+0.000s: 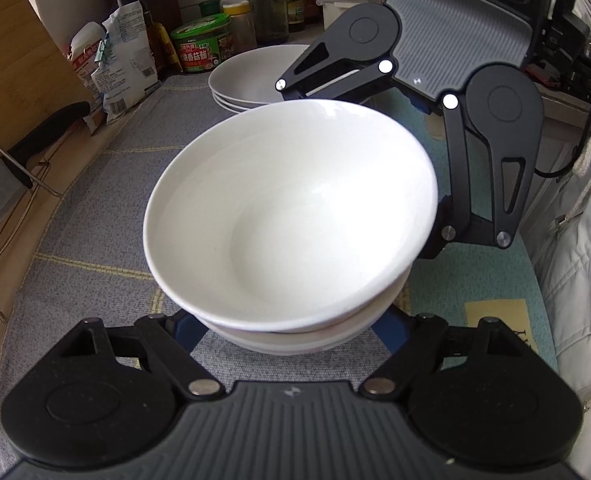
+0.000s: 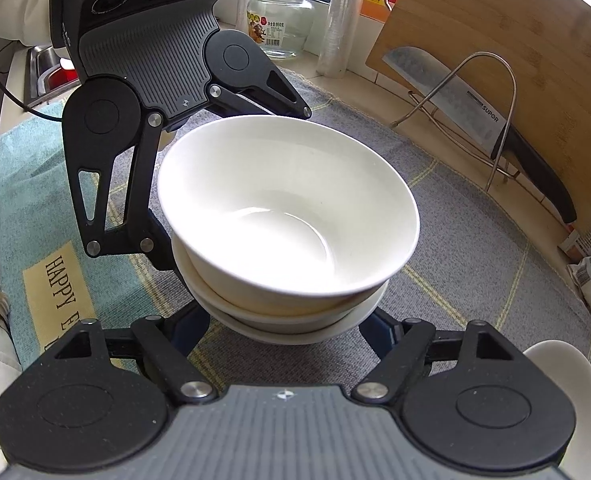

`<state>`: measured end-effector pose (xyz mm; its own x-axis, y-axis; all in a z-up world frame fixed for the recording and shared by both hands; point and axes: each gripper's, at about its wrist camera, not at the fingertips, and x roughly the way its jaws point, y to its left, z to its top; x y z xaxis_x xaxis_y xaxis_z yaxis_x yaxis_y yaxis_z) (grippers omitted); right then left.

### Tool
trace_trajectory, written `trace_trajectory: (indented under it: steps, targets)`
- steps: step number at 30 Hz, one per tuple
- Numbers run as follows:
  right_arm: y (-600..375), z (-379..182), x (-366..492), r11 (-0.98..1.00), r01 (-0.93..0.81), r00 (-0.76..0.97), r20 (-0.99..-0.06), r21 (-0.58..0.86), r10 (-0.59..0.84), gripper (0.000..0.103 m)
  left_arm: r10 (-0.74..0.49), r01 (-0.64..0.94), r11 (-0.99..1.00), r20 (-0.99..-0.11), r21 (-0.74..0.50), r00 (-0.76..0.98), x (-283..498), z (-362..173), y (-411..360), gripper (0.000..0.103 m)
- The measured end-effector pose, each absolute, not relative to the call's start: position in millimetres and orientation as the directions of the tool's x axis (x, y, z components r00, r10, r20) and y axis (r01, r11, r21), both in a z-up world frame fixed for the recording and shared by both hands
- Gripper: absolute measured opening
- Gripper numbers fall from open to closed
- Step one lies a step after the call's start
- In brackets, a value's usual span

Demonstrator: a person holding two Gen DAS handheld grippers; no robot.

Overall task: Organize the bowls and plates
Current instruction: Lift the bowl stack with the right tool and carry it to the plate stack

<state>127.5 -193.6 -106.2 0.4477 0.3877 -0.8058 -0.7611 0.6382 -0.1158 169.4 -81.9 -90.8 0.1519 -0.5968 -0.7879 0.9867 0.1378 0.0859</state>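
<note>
Two nested bowls (image 1: 291, 216) sit on the grey cloth (image 1: 95, 216) mid-bench, top one tilted in the lower. Left gripper (image 1: 291, 332) and right gripper (image 2: 283, 328) flank the stack from opposite sides, jaws part open around the lower bowl; pad contact hidden, so grip cannot be told. Risk, as I judge: uneven squeeze or lift slides the tilted top bowl off, or the stack slips between glazed walls. Plates (image 1: 255, 76) lie close behind; a swing could knock them.
</note>
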Motion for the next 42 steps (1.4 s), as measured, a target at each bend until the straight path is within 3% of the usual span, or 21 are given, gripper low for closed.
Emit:
trace_trajectory:
  steps: [22,42]
  targets:
    - [-205.5,-80.1,128.7,0.627,-0.777,0.400,-0.814,-0.057,0.422,0.084,-0.518,0.987,0.134,-0.843,0.087,0.144,171.9,-70.3,-89.9,0.084]
    - [-297.8,-39.9,118.8,0.680,-0.724,0.469,-0.804,-0.115,0.364,0.084,-0.510,0.984,0.043,-0.844,0.171,0.169,177.6,-39.9,-189.0,0.084]
